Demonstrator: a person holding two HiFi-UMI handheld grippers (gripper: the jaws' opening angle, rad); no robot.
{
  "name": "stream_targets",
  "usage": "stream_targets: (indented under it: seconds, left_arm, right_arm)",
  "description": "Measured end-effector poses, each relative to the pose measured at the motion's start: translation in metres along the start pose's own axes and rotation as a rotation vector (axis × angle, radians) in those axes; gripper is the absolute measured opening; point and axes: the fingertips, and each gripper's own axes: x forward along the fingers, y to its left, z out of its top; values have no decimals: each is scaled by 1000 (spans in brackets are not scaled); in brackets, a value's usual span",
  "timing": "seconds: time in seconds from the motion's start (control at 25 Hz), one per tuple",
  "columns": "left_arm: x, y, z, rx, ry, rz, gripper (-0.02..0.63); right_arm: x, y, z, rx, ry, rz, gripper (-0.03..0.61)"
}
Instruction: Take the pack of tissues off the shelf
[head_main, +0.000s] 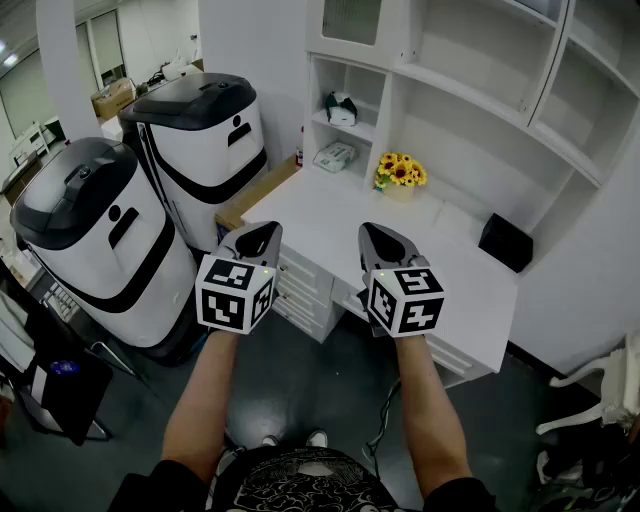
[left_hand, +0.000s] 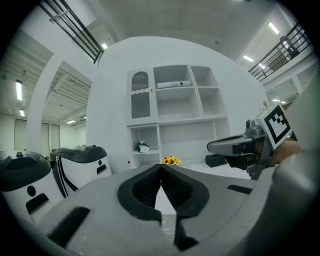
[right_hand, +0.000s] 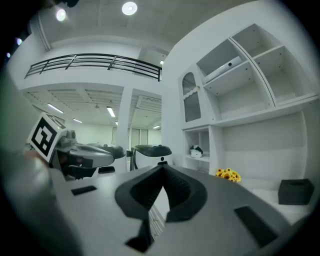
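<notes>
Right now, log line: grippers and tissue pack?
left gripper: shut, empty | right gripper: shut, empty | green-white plastic tissue pack: untouched, lower shelf cubby | both grippers: in front of white desk

No text, label or number can be read anywhere.

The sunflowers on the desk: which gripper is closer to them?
Right. The right gripper hangs almost straight in front of the sunflowers, over the near edge of the desk; the left gripper is alongside it, farther to the left.
</notes>
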Motion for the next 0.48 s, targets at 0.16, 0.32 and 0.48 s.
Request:
stream_targets:
  seconds: [0.16, 0.32, 0.48]
  left_arm:
    - [0, -5, 0, 2, 3, 6, 6]
    - [-1, -7, -1, 5, 4, 21, 6]
    - [-2, -9, -3, 6, 8, 35, 6]
  right_arm:
    - [-6, -8, -1, 11, -14, 4, 5]
    - [-8, -14, -2, 17, -20, 1, 5]
    - [-7, -15, -4, 11, -16, 20, 41]
